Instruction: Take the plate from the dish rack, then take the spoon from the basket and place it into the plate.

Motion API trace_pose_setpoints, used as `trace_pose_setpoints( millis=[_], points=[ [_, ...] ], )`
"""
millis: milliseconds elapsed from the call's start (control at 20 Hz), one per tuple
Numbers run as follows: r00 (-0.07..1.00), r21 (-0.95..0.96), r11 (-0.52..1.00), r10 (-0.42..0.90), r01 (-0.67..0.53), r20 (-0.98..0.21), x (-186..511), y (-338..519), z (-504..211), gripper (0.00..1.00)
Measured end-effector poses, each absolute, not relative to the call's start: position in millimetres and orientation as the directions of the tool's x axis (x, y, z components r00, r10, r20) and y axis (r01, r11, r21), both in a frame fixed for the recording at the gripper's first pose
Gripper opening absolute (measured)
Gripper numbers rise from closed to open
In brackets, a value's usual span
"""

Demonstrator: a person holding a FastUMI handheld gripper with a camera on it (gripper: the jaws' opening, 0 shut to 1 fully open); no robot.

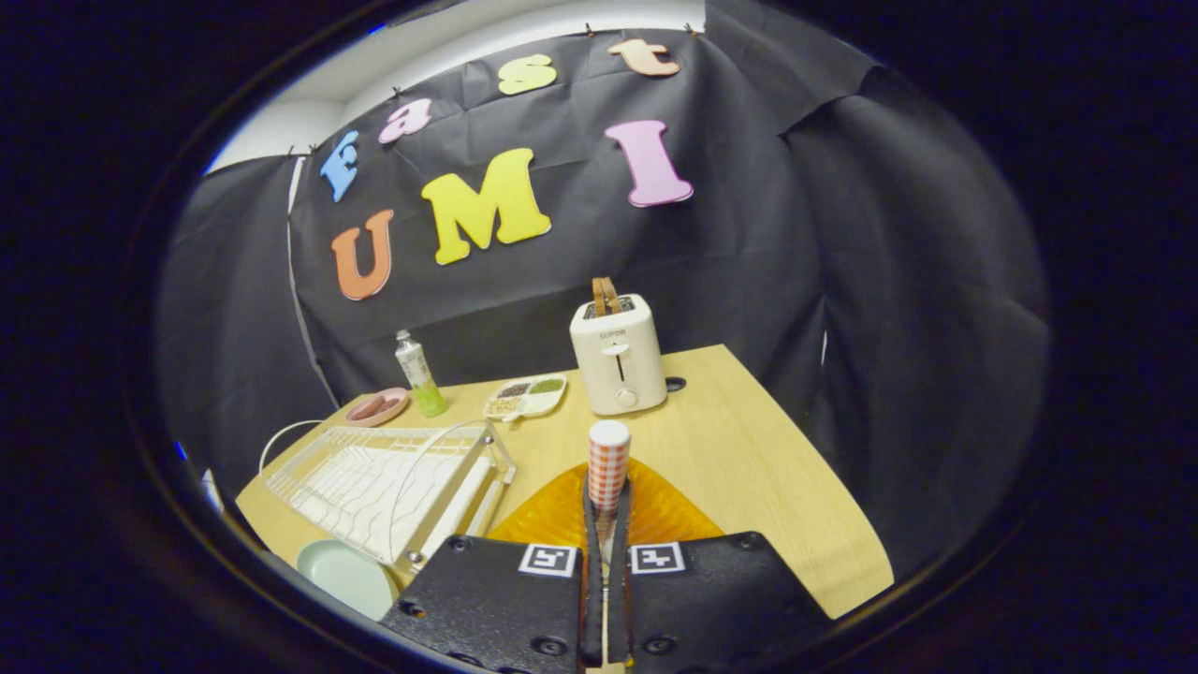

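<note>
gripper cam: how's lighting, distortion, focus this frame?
Gripper view: strong fisheye bends the light wooden table edges and the white wire dish rack; lighting is dim but even; the white toaster is sharp; the tongs are shut on the checkered-handled spoon over the orange ribbed plate.

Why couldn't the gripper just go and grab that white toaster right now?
Probably not yet: the gripper is shut on the spoon, held above the orange plate. The table path to the toaster looks free otherwise.
</note>
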State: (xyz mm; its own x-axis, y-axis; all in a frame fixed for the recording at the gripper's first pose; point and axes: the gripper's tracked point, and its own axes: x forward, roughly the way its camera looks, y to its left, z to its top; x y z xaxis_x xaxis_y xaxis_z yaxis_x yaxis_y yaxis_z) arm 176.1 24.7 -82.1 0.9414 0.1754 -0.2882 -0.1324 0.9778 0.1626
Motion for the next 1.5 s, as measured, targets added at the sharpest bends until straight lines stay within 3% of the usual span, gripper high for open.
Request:
trace_pose_setpoints(
  millis=[300,550,1000,1500],
  points=[
    [0.985,0.144,0.987,0.098,-0.077,-0.144,145,26,-5,0.07],
    [0.984,0.122,0.987,0.123,-0.107,-0.13,85,83,22,0.08],
    [0.945,0.124,0.956,0.283,-0.265,-0.163,9,232,-33,0.07],
    [0.944,0.154,0.965,0.242,-0.211,-0.224,-6,298,-85,0.08]
  ],
)
